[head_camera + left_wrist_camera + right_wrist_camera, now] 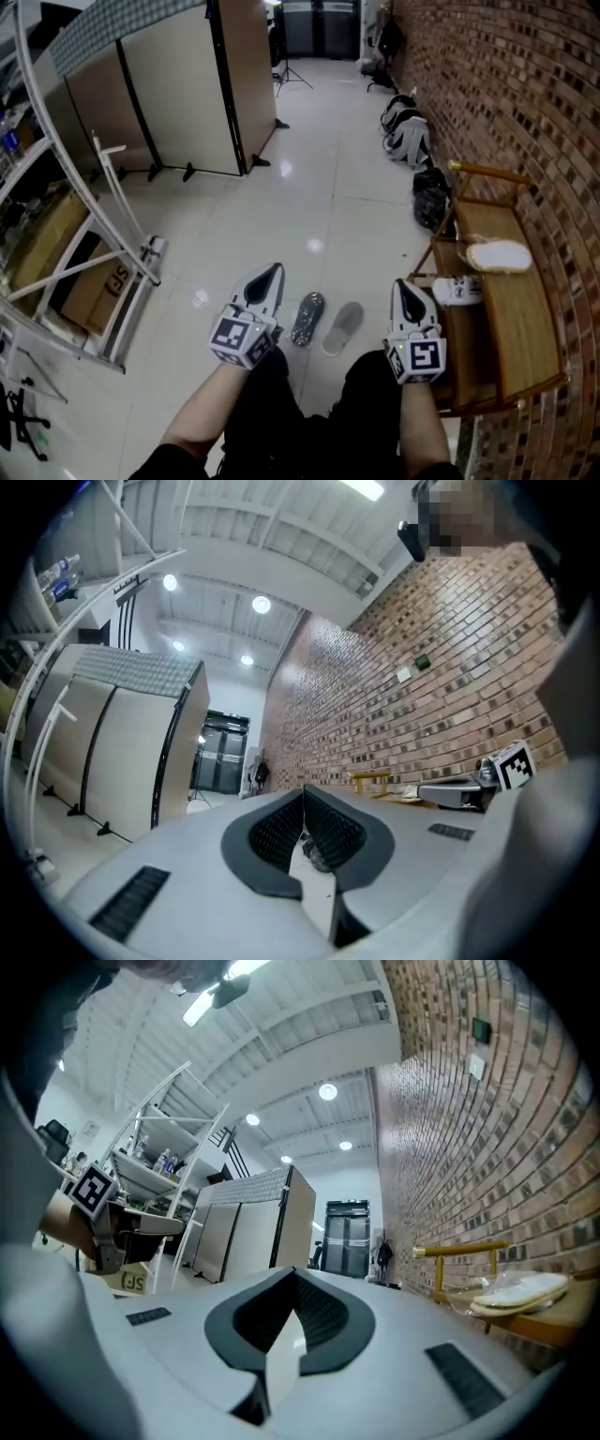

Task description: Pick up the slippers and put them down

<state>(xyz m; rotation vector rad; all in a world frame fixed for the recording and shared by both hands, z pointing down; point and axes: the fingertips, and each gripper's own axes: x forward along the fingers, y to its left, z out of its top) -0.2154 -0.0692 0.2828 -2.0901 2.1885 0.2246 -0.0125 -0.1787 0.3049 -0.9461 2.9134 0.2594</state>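
On the floor (328, 202), slippers (307, 320); box (92, 292) (marked JS)

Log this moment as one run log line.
left tool: shut, empty | right tool: shut, empty | dark slipper, gray slipper: on floor, not held

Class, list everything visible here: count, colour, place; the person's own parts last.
patterned dark grey slipper: one, floor, middle
plain light grey slipper: one, floor, beside the first
wooden bench: one, brown, against the brick wall
white wrapped bundle: one, on the bench
black bags: several, along the wall
beige folding screen: one, far left
white metal rack: one, left
left gripper: one, light grey, jaws together, empty
right gripper: one, light grey, jaws together, empty
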